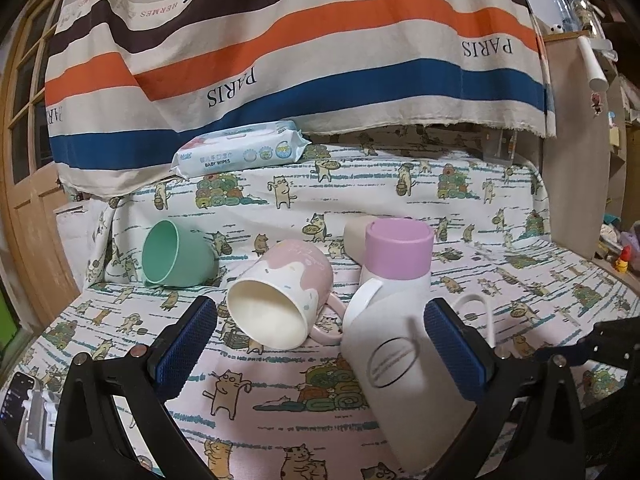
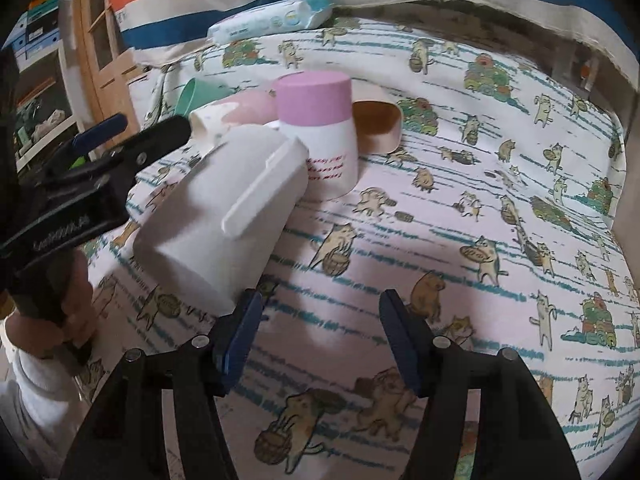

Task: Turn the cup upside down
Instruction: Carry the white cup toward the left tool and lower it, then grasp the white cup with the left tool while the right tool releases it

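Left wrist view: The left gripper point(image 1: 320, 344) has its jaws spread wide, and neither blue pad point(image 1: 186, 346) visibly presses anything. A white cup point(image 1: 400, 376) with a handle stands tilted between the jaws, nearer the right-hand pad, its bottom end toward the camera and its upper end leaning against the pink-topped cup point(image 1: 398, 258). Whether that pad touches the white cup cannot be determined. A pink mug point(image 1: 286, 292) lies on its side just left of the white cup, mouth toward the camera. A green cup point(image 1: 174, 254) lies on its side further left, mouth open to the left. A pack of baby wipes point(image 1: 240, 152) rests at the back, under a striped cloth point(image 1: 280, 40). All items sit on a cat-print sheet point(image 1: 280, 400).

Right wrist view: The right gripper point(image 2: 320, 336) has its jaws apart and holds nothing; only the sheet lies between them. The white cup point(image 2: 224, 216) leans tilted, well to the left of the jaws, with the left gripper point(image 2: 132, 140) beside it. The pink-topped cup point(image 2: 320, 132) stands behind it. A beige cup point(image 2: 378, 122) lies on its side behind that, mouth toward the camera.
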Motion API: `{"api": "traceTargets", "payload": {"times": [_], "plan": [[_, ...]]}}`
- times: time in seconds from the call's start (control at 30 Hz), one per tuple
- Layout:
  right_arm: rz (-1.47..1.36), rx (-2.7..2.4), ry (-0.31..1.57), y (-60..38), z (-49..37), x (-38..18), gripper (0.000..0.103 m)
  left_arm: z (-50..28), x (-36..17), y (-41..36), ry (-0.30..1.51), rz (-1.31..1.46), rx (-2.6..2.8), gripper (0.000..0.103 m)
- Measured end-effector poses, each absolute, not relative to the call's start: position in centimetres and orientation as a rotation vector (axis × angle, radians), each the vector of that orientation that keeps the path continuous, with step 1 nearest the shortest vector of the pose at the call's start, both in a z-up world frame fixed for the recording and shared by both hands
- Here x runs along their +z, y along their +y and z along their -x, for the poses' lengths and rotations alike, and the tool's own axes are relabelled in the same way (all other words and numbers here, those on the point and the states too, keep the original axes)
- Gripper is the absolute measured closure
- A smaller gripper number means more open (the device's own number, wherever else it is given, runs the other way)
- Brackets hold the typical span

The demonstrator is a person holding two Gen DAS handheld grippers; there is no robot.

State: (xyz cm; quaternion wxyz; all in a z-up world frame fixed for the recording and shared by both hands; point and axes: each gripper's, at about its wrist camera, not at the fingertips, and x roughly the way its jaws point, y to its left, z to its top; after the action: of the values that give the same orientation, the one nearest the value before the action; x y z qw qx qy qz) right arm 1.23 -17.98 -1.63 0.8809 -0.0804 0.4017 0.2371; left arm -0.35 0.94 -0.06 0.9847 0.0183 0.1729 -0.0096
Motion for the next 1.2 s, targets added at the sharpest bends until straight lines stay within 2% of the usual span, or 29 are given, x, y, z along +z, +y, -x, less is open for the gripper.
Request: {"api": "traceTargets", "payload": {"times": [0.1, 0.27, 0.43, 0.6, 0.7, 0.83, 0.97, 1.2], "plan": [[0.196, 0.442, 0.811, -18.3, -0.8, -1.6, 0.039, 0.6, 0.0, 1.2, 0.357, -0.015, -0.04, 0.0], [0.187, 0.375, 0.757, -20.3, -0.7, -1.2, 0.039, 2.1, -0.2, 1.1, 0.485, 0.109, -0.103, 0.0], [0.076, 0.267, 0.574, -24.4, -0.9, 1.8, 0.039, 2.2, -0.6, -0.4, 0.584, 0.24, -0.163, 0.0], [-0.015, 0.194, 0.309, -28.5, 0.0, 4.6, 0.026, 1.6, -1.9, -1.6, 0.652, 0.284, -0.164, 0.0], [-0.025, 0.194, 0.221, -29.9, 0.7, 5.0, 0.017, 1.3, -2.5, -2.4, 0.704, 0.312, -0.198, 0.0], [-0.001, 0.156, 0.182, -30.6, 0.7, 4.8, 0.014, 1.0, -2.6, -3.9, 0.73, 0.325, -0.205, 0.0], [-0.025, 0.123, 0.182, -31.5, 0.4, 4.3, 0.0, 0.5, -3.0, -5.8, 0.768, 0.315, -0.168, 0.0], [-0.014, 0.123, 0.247, -31.1, 0.0, 3.6, 0.0, -0.4, -4.5, -9.0, 0.83, 0.272, -0.126, 0.0]]}}
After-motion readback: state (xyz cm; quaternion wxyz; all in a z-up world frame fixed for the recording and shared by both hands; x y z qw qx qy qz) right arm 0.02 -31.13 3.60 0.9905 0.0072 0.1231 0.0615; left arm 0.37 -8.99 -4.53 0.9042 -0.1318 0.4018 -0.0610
